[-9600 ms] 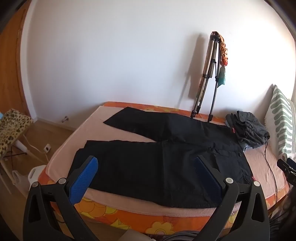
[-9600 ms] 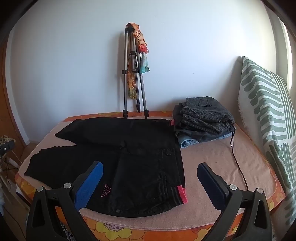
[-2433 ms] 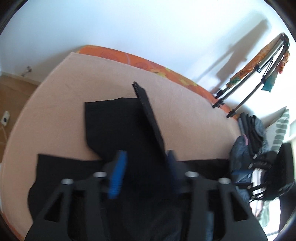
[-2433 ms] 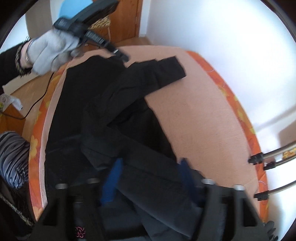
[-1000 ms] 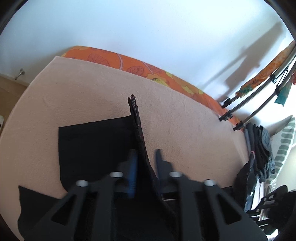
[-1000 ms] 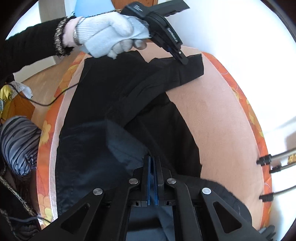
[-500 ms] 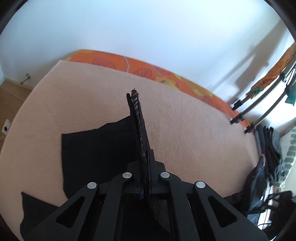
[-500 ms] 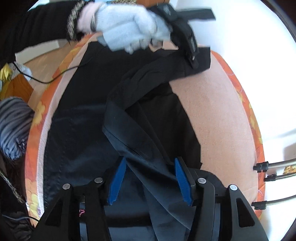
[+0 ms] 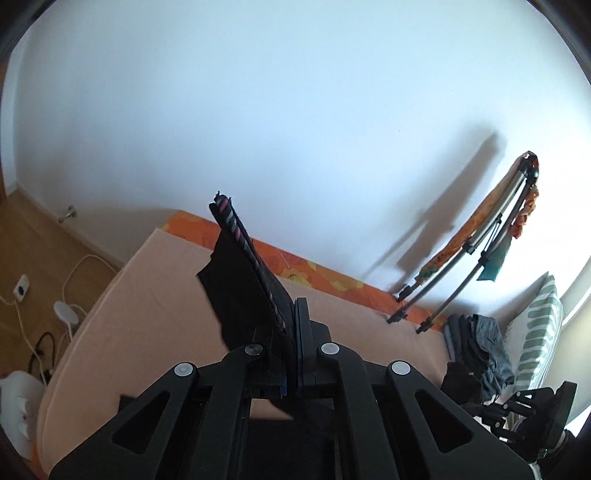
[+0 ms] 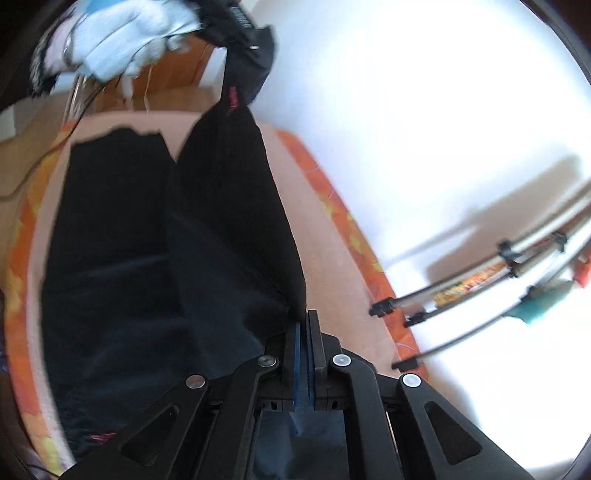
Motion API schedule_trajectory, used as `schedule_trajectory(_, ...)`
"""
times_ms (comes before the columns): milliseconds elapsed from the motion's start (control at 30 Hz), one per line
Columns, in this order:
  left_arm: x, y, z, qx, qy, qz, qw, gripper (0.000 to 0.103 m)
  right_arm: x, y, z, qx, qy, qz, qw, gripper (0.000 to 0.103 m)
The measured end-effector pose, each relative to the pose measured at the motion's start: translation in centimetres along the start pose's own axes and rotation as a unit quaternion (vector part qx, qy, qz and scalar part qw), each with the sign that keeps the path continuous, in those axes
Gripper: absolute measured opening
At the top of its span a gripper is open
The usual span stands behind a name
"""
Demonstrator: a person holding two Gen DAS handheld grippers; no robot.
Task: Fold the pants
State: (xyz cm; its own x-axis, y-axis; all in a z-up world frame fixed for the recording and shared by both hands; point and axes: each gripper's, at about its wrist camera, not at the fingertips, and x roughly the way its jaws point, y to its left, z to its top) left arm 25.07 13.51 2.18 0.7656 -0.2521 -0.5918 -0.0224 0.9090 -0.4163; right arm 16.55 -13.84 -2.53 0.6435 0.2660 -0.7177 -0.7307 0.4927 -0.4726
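Observation:
The black pants (image 10: 155,236) lie lengthwise on the pink-covered bed (image 10: 325,251). My left gripper (image 9: 291,325) is shut on the hem of the far leg (image 9: 243,273) and holds it raised above the bed; it also shows in the right wrist view (image 10: 236,22), held by a gloved hand (image 10: 122,33). My right gripper (image 10: 304,325) is shut on the pants near the waist end of that lifted leg. The near leg (image 10: 110,221) lies flat on the bed.
A folded tripod (image 9: 476,243) with cloths on it leans on the white wall behind the bed. A pile of dark clothes (image 9: 476,343) and a green striped pillow (image 9: 539,332) sit at the bed's right end. Cables and a white object (image 9: 22,406) lie on the wooden floor at left.
Both grippers have lifted the far leg higher off the bed, and it now hangs stretched between them. My right gripper, open half a second ago, is shut on the fabric.

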Motion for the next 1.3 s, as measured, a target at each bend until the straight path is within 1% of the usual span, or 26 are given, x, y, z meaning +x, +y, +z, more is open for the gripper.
schedule_trajectory(67,-1.3,1.5,-2.9,-0.006,0.016,0.004,0.9998,0.002,-1.5,2.8,-0.6,-0.016,-0.002,-0.015,1.0,0.0)
schedule_trajectory(100,-1.8,2.5,-4.7,-0.011,0.027,0.01,0.9995,0.002,-2.0,4.5,-0.9,-0.019,0.001,-0.009,1.0,0.0)
schedule_trajectory(167,-2.1,4.8,-8.3,-0.022,0.049,0.025,0.9983,0.002,-1.9,8.2,-2.1,-0.015,0.02,0.03,0.999,0.0)
schedule_trajectory(233,-1.9,7.1,-11.2,-0.044,0.072,0.032,0.9959,0.002,-1.4,11.9,-3.2,-0.026,0.035,0.039,0.998,0.0)
schedule_trajectory(300,-2.0,9.2,-13.9,-0.065,0.087,0.042,0.9932,0.002,-0.6,14.3,-4.2,-0.023,0.054,0.055,0.997,0.0)
schedule_trajectory(400,-2.4,11.2,-17.0,-0.09,0.095,0.044,0.9905,0.002,0.1,16.0,-5.0,0.011,0.063,0.076,0.995,0.0)
schedule_trajectory(467,-2.7,12.0,-18.2,-0.106,0.095,0.041,0.989,0.002,0.3,16.9,-5.5,0.016,0.065,0.071,0.995,0.0)
schedule_trajectory(533,-2.6,12.2,-19.4,-0.114,0.099,0.041,0.9877,0.002,0.6,17.6,-5.7,0.032,0.076,0.075,0.994,0.0)
schedule_trajectory(600,-2.9,12.5,-20.0,-0.111,0.107,0.042,0.9871,0.002,1.2,18.1,-6.1,0.044,0.094,0.08,0.991,0.0)
schedule_trajectory(700,-3.1,12.7,-20.9,-0.105,0.111,0.043,0.9872,0.002,1.3,19.3,-6.9,0.049,0.106,0.071,0.991,0.0)
schedule_trajectory(833,-3.0,12.4,-20.9,-0.101,0.108,0.043,0.9881,0.002,0.8,18.5,-8.0,0.088,0.109,0.07,0.988,0.0)
schedule_trajectory(933,-3.2,12.3,-21.0,-0.088,0.107,0.047,0.9892,0.002,0.0,17.8,-9.0,0.122,0.111,0.086,0.983,0.0)
schedule_trajectory(967,-3.2,12.3,-21.0,-0.084,0.107,0.047,0.9896,0.002,-0.4,17.5,-9.5,0.137,0.11,0.092,0.98,0.001)
schedule_trajectory(1000,-3.3,12.3,-21.0,-0.084,0.106,0.045,0.9898,0.002,-1.1,16.9,-10.1,0.16,0.107,0.094,0.977,0.01)
schedule_trajectory(1067,-3.4,12.4,-21.0,-0.089,0.105,0.041,0.9896,0.002,-2.4,15.2,-11.8,0.218,0.101,0.095,0.966,0.024)
schedule_trajectory(1100,-3.5,12.5,-21.0,-0.092,0.104,0.038,0.9896,0.002,-3.3,14.0,-12.9,0.253,0.098,0.084,0.959,0.027)
schedule_trajectory(1133,-3.5,12.5,-21.0,-0.092,0.104,0.036,0.9896,0.002,-4.1,13.2,-13.8,0.274,0.098,0.066,0.955,0.029)
schedule_trajectory(1200,-3.5,12.5,-21.0,-0.091,0.104,0.035,0.9897,0.002,-5.7,11.3,-16.0,0.318,0.093,0.026,0.943,0.039)
schedule_trajectory(1233,-3.6,12.4,-21.0,-0.091,0.104,0.034,0.9898,0.002,-6.4,10.2,-17.4,0.348,0.094,0.014,0.933,0.04)
schedule_trajectory(1267,-3.6,12.4,-21.0,-0.091,0.104,0.033,0.9898,0.002,-6.8,9.0,-18.8,0.381,0.097,0.006,0.919,0.042)
schedule_trajectory(1300,-3.6,12.2,-21.0,-0.088,0.104,0.032,0.9901,0.002,-7.3,7.6,-20.6,0.425,0.105,-0.002,0.899,0.044)
